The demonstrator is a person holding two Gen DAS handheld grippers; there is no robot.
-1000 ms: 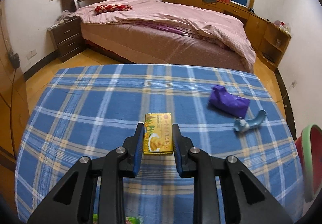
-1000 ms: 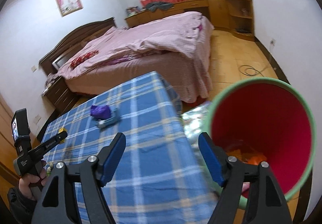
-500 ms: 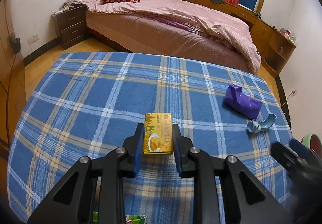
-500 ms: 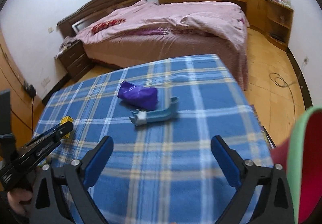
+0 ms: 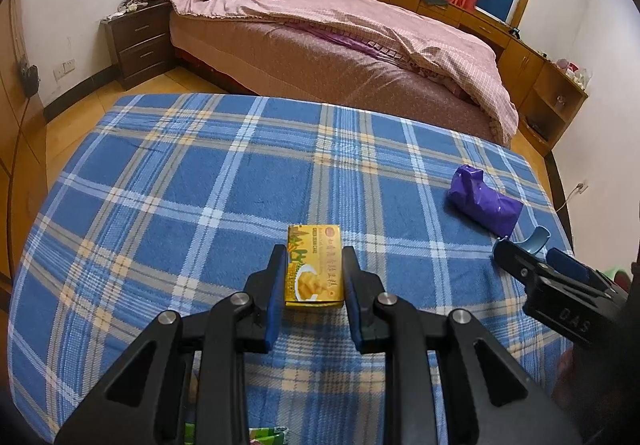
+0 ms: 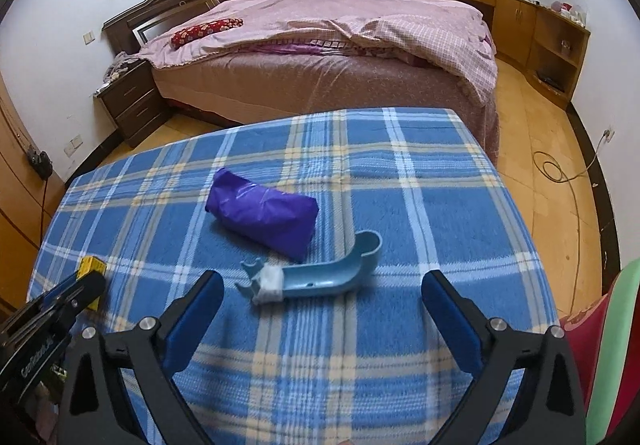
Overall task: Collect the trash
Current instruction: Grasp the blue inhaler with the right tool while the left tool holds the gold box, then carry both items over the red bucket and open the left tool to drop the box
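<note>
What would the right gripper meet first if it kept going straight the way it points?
Most likely the light blue curved plastic piece, lying just ahead between the open right gripper's fingers, though depth is hard to judge.

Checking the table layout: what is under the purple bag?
The purple bag lies on the blue plaid cloth, just behind the blue plastic piece. Whatever the cloth covers, and anything beneath the bag itself, cannot be seen.

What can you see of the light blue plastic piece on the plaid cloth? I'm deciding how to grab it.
The light blue plastic piece is a curved, open trough with a hooked end, white wrap and small prongs at the other end. It lies flat on the plaid cloth, beside the purple bag, ahead of the open right gripper, untouched.
</note>
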